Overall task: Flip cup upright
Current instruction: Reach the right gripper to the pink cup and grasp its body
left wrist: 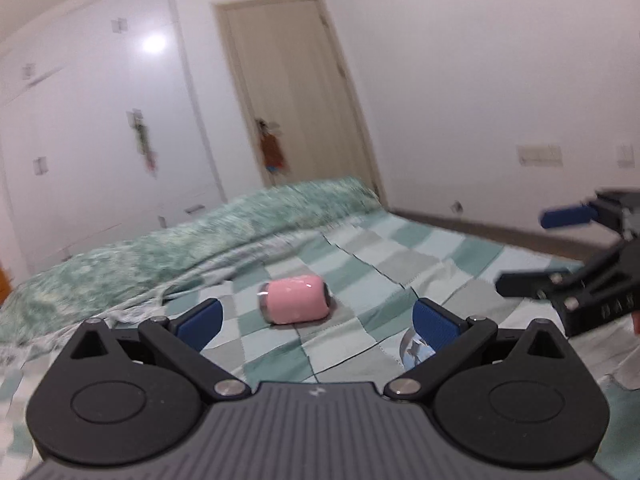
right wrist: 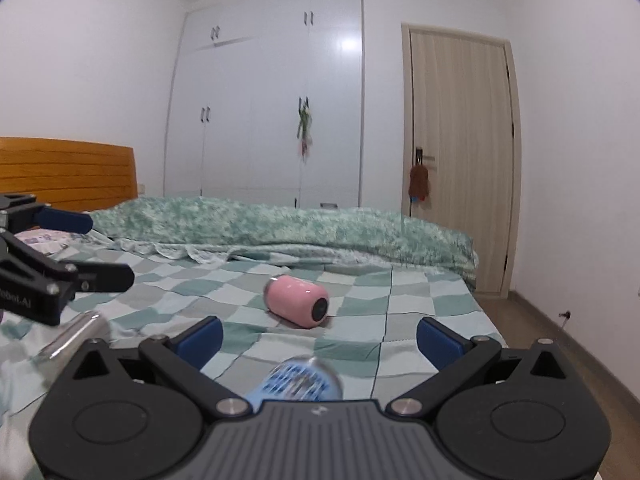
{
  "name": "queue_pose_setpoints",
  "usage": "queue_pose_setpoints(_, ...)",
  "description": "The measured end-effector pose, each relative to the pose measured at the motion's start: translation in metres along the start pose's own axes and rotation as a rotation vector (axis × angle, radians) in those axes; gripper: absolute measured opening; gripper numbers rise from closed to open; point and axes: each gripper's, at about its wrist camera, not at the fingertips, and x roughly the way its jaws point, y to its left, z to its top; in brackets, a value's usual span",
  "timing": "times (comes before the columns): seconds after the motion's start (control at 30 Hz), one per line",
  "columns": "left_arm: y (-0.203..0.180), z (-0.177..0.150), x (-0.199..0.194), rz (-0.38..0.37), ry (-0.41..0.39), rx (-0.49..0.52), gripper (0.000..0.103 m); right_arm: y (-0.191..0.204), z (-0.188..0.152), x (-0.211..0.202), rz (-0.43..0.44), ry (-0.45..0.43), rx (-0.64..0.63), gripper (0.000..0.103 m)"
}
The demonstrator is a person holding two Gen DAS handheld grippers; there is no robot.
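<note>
The pink cup (left wrist: 295,299) is lying on its side on the checked bed sheet (left wrist: 380,248), at about 12 o'clock from the left claw (left wrist: 316,318) and just beyond its blue pads (left wrist: 434,325). In the right wrist view the cup (right wrist: 296,300) is at about 12 o'clock ahead of the right claw (right wrist: 319,336), dark end turned toward the camera. Both claws are being held wide open with nothing between the jaws.

Judged step: approach, not yet a grasp. The barrel is best being straddled across its width, mid-length, so that it is not being squeezed out endwise. The soft bed is likely giving under pressure; the cup should be lifted clear before being rotated. A second small blue-and-white object (right wrist: 298,380) is lying close below the right claw and is to be avoided.
</note>
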Motion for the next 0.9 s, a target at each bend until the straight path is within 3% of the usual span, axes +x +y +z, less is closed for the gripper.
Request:
queue_pose_setpoints(0.1, 0.013, 0.013, 0.046, -0.056, 0.046, 0.025, 0.103, -0.016, 0.014, 0.045, 0.006, 0.048, 0.015, 0.103)
queue_pose_setpoints(0.43, 0.030, 0.030, 0.222, -0.126, 0.164, 0.366, 0.103, -0.063, 0.036, 0.200, 0.029, 0.203, 0.023, 0.103)
queue_pose_setpoints(0.7, 0.024, -0.017, 0.339, -0.191, 0.329, 0.808, 0.103, -0.084, 0.024, 0.286, 0.080, 0.351, -0.020, 0.103)
queue_pose_setpoints(0.9, 0.031, -0.037, 0.396, -0.247, 0.357, 0.962, 0.103, -0.082, 0.016, 0.321, 0.139, 0.382, -0.057, 0.103)
